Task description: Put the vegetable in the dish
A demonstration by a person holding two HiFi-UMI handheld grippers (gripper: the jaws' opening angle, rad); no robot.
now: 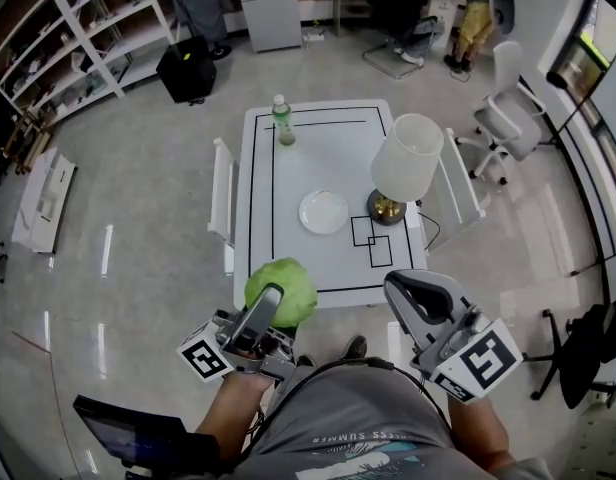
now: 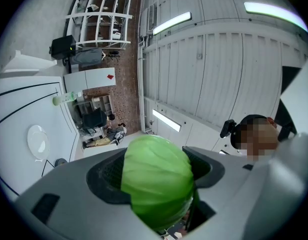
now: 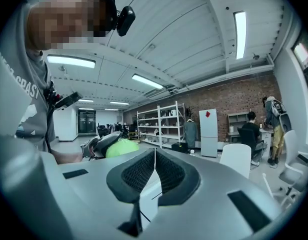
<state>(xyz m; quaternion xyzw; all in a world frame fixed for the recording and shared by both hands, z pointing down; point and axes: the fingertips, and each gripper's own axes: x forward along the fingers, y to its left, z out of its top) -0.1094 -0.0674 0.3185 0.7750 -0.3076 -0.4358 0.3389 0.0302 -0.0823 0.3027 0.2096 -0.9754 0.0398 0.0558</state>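
I judge this the carry step: my left gripper [image 2: 156, 156] pinches the vegetable [image 2: 158, 189] between wide-set fingers [image 2: 105, 176]. The right gripper [image 3: 154, 173] has its fingers pressed together on nothing. Next, I reach for the dish [image 1: 323, 212], well ahead of the fingers on the worktop [image 1: 333, 153].

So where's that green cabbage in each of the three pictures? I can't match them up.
Head view: the cabbage sits low, left of centre, by the near left corner of the table.
Left gripper view: low centre, large and close.
Right gripper view: a small green ball left of centre.
Shared landmark: the white shelving rack.
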